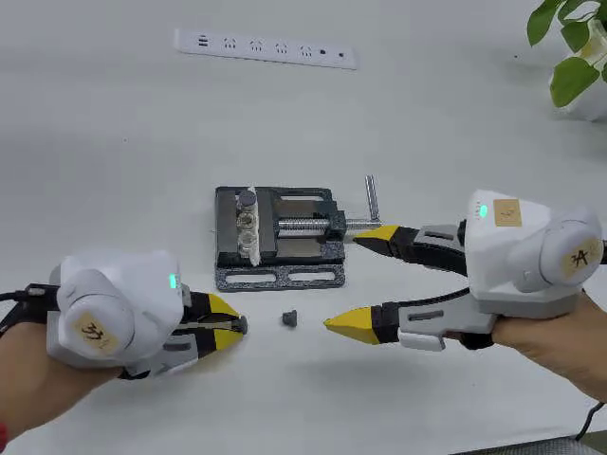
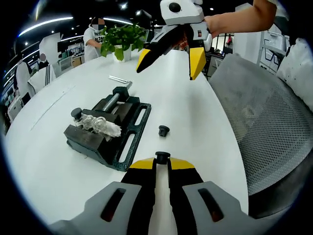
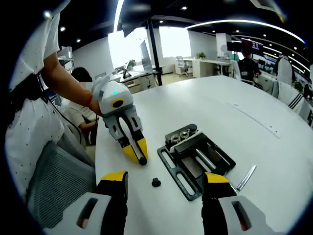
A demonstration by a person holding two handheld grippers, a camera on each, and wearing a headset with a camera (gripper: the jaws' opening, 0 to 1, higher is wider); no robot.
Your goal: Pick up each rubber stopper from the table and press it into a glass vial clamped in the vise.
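Note:
A black vise (image 1: 278, 248) (image 2: 108, 131) (image 3: 195, 157) stands mid-table and clamps a row of clear glass vials (image 1: 247, 226) (image 2: 99, 122) (image 3: 179, 136). The end vial carries a dark stopper (image 1: 247, 199) (image 2: 76, 113) (image 3: 192, 128). One loose rubber stopper (image 1: 289, 318) (image 2: 163, 130) (image 3: 156, 182) lies in front of the vise. My left gripper (image 1: 242, 325) (image 2: 162, 161) (image 3: 142, 159) is shut on another small black stopper (image 2: 162, 156), low and left of the loose one. My right gripper (image 1: 341, 281) (image 2: 168, 68) (image 3: 165, 180) is wide open, right of the loose stopper, with nothing between its jaws.
The vise's metal crank handle (image 1: 371, 201) (image 3: 244, 177) sticks out to the right. A white power strip (image 1: 266, 47) lies at the table's far side and a potted plant (image 1: 572, 52) at the far right corner. A grey mesh chair (image 2: 259, 122) stands beside the table.

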